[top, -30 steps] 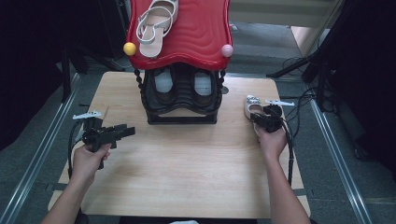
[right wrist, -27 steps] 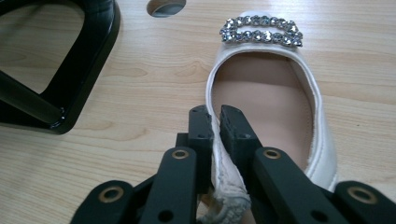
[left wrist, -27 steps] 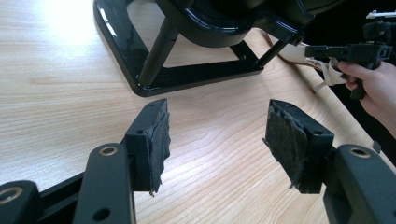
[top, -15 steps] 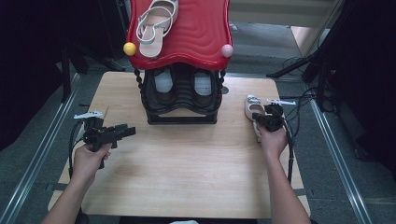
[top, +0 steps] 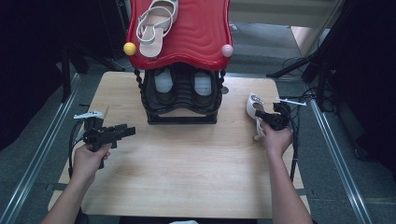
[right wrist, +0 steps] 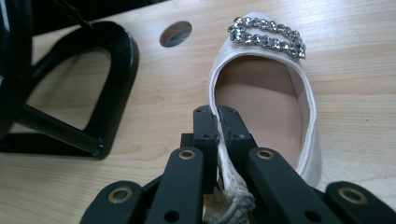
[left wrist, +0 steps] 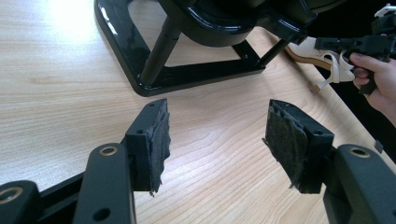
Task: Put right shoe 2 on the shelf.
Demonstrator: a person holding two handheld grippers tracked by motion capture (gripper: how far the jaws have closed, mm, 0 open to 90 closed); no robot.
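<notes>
The left tool hangs low over the wooden surface at its left side, with its jaws wide apart and nothing between them; its pads look frayed at the edges. In the middle stands the black rack with a red top, and a strappy sandal lies on that top.

To the right of the rack, the white shoe lies on the surface, toe pointing away from the person. The right tool has closed on the thin side wall of the shoe, one jaw inside and one outside.

I judge the shoe to be light, with a soft upper that bends under pressure, so a pinch on the wall can let the shoe swing or twist when lifted. The rhinestone buckle on the toe looks fragile and is better not gripped. The smooth material may slip; a hold near the stiffer heel part seems safer.
</notes>
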